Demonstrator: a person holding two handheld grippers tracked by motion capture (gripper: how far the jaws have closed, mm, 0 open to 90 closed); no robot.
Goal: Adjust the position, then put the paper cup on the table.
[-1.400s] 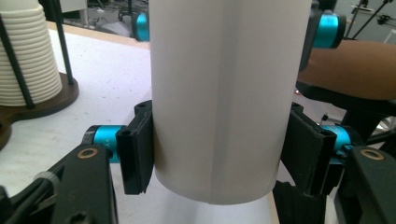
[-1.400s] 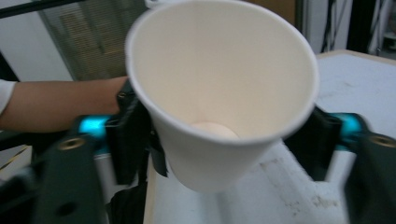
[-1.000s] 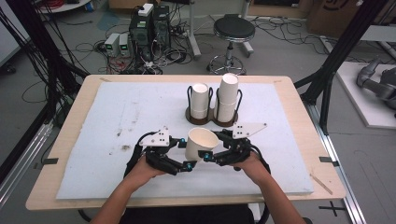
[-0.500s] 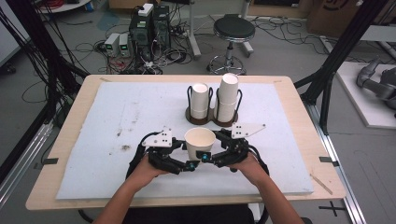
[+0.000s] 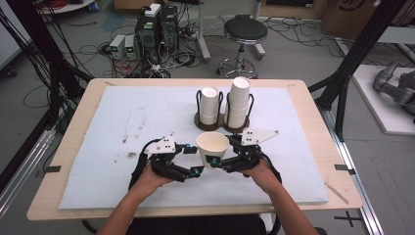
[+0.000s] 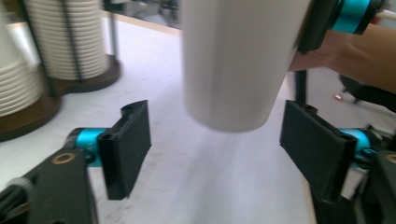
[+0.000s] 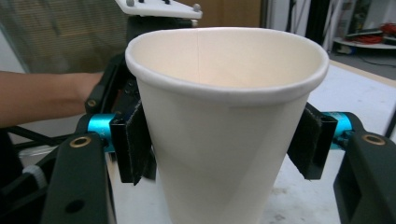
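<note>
Right now the right gripper (image 5: 219, 161) has its two jaws pressed against opposite sides of a white paper cup (image 5: 212, 147), which stands upright with its open mouth up and is lifted off the table (image 5: 303, 147). Seen from the right gripper view, the cup (image 7: 224, 116) sits squarely between the black pads (image 7: 135, 144), one on each side of its wall, and its rim rises well above them. The left gripper (image 5: 192, 158) is just beside the cup with its jaws spread apart and holding nothing. Along the left gripper's jaws, the cup's base (image 6: 233, 65) hangs above and between the two open pads (image 6: 128, 144), touching neither. Beyond the jaws, farther across the table, two stacks of paper cups (image 5: 226, 103) stand in a dark wire-framed holder (image 5: 222, 120); the stack on the right-gripper side is taller.
</note>
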